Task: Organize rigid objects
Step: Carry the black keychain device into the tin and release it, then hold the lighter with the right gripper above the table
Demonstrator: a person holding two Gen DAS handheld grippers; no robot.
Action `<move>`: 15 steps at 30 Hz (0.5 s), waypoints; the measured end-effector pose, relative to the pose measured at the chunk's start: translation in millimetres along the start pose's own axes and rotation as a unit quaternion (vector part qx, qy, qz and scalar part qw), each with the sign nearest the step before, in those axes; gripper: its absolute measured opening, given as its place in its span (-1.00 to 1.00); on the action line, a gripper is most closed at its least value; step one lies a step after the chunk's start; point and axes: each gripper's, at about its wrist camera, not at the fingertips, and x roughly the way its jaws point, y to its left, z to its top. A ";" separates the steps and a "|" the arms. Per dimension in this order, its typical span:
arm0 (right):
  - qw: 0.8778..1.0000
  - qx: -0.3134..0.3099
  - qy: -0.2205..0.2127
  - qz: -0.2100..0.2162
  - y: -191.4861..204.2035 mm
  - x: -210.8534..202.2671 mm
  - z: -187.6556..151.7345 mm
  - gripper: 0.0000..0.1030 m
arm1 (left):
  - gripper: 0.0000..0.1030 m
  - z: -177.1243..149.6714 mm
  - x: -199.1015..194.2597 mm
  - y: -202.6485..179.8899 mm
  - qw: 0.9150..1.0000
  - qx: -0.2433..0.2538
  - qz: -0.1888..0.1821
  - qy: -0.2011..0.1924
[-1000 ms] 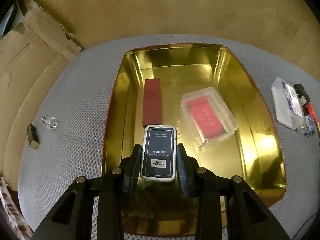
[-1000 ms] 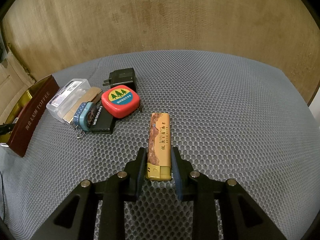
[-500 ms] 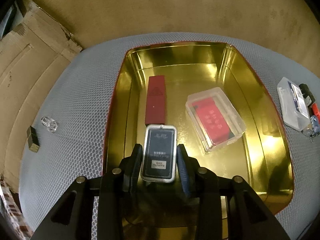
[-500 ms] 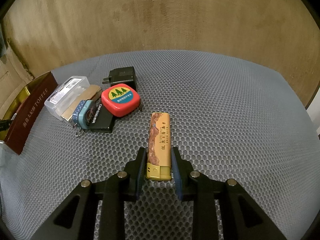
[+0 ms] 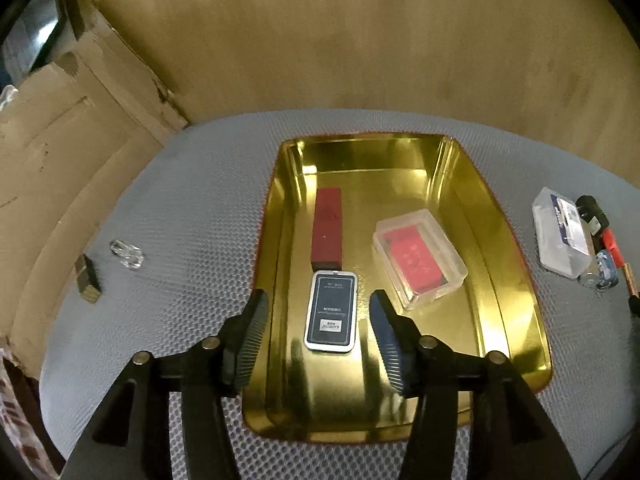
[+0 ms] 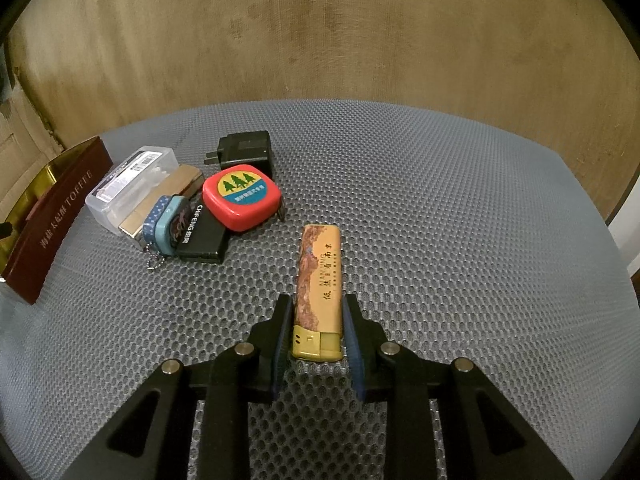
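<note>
Spread wide above the gold tin tray, the left gripper is seen with nothing between its fingers; the dark silver-rimmed case lies flat on the tray floor between them, touched by neither. A white label is carried on the case, but its print is too small to be read. Just beyond it, end to end, a dark red box is laid lengthwise. To the right, a clear plastic box with a red card inside is set at an angle on the tray floor. On the grey mesh mat left of the tray, a small brass-coloured block and a clear plastic piece are seen near each other. At the far right, a clear case with a printed label rests on the mat.

In the right wrist view, the right gripper is closed narrowly on the lighter, which is gripped at its yellow end and marked "NANJING" beside Chinese characters. Further left on the mat, a cluster is gathered: a red tape measure with three green trees, leaning on a black box printed "CHIFENG", a blue keychain item, a black charger, and a clear case. At the left edge, the tray's maroon outer wall is lettered "TOFFEE".
</note>
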 end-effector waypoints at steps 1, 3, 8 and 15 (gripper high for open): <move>1.000 0.000 0.000 -0.002 0.9 0.7 0.7 -0.50 | 0.01 -1.1 -2.5 0.1 1.000 0.002 -0.001 -0.005; 1.000 -0.004 0.001 -0.008 3.8 2.9 3.1 -0.50 | 0.02 -3.5 -7.1 -2.1 1.000 0.008 -0.005 -0.015; 1.000 -0.010 0.002 -0.025 9.5 10.4 12.6 -0.49 | 0.05 -4.4 -11.6 -4.3 0.999 0.019 -0.013 -0.028; 0.999 0.011 0.004 -0.031 8.7 21.3 27.5 -0.47 | 0.07 -0.4 -13.8 10.9 0.999 -0.018 -0.035 -0.022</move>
